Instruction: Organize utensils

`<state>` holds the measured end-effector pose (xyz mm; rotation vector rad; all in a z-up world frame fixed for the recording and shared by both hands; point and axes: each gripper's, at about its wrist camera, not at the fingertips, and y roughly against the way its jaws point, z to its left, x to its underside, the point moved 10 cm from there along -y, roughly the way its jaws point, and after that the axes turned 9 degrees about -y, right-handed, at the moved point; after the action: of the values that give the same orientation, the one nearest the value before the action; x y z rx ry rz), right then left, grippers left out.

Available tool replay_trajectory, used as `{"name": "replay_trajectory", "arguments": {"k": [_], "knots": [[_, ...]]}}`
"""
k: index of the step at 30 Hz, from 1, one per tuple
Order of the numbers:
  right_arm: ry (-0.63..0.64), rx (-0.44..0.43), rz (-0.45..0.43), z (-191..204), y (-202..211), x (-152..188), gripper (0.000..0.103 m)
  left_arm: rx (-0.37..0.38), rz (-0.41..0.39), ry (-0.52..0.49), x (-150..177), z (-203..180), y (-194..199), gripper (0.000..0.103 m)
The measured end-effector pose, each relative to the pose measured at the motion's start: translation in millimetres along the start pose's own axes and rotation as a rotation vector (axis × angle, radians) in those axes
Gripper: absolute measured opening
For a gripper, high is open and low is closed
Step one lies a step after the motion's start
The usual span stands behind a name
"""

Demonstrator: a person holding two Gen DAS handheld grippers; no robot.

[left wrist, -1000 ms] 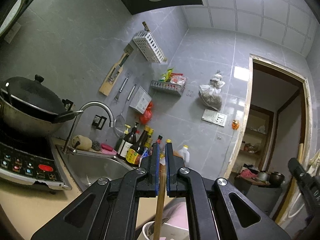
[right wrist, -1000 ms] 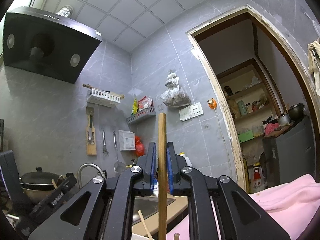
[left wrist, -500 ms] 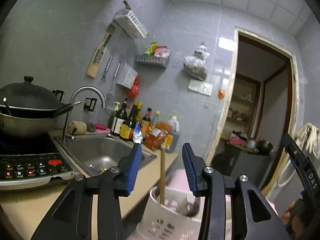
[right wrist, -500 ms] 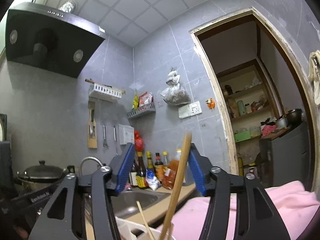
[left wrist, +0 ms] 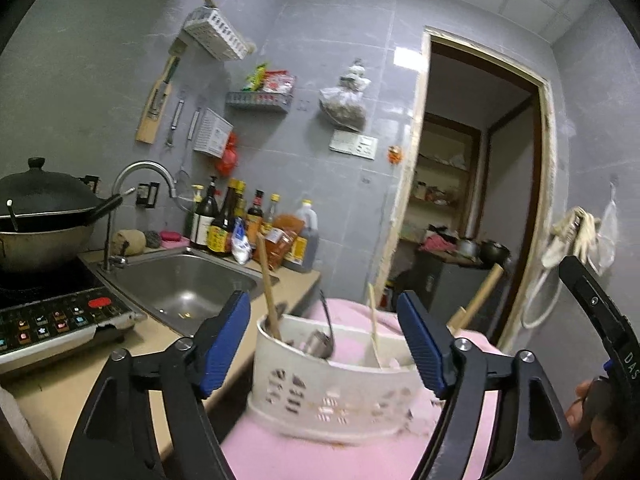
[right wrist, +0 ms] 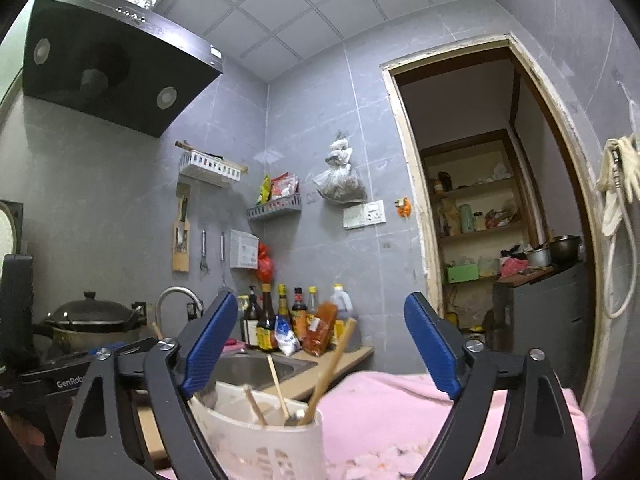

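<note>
A white slotted utensil basket stands on a pink cloth. In its left part leans a wooden handle, beside a metal utensil and a pale stick. Another wooden handle leans at the basket's right end. My left gripper is back from the basket, its jaws opening, nothing pressed between the blue pads. My right gripper is likewise opening and empty, above and behind the basket. Each gripper shows at the edge of the other's view.
A steel sink with a faucet lies left of the basket. Sauce bottles line the wall behind it. An induction cooker bears a lidded wok. A doorway opens at the right.
Both grippers were shut on wooden handles, then opened and let them go. The handles now lean in the basket, and both grippers have drawn back from it.
</note>
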<state>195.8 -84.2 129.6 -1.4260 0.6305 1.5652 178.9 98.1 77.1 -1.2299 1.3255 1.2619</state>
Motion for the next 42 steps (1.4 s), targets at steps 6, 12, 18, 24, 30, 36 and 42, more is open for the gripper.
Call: {"name": "replay_trajectory", "arguments": {"k": [6,12,18,24,30,36,42], "knots": [[-0.011,0.093,0.062,-11.4,39.7,13.0,0.101,0.088,0.061,-0.043,21.7,-25.0,16.6,0.083],[-0.042,0.18,0.138,-25.5,77.7,34.5,0.103,0.15,0.138,-0.056,53.7,-43.7,30.2,0.086],[-0.042,0.258,0.205,-33.8,106.1,52.4,0.103,0.177,0.198,-0.07,83.4,-53.9,44.6,0.086],[-0.017,0.321,0.244,-31.9,131.1,66.6,0.103,0.168,0.218,-0.094,98.6,-53.8,59.0,0.086],[0.008,0.367,0.257,-29.2,150.1,75.8,0.103,0.164,0.216,-0.099,105.8,-50.8,70.9,0.086],[0.029,0.391,0.263,-28.6,156.4,77.5,0.103,0.16,0.217,-0.109,110.2,-49.5,76.3,0.086],[0.026,0.392,0.264,-30.1,157.4,78.2,0.103,0.16,0.218,-0.108,110.5,-49.4,76.3,0.086]]}}
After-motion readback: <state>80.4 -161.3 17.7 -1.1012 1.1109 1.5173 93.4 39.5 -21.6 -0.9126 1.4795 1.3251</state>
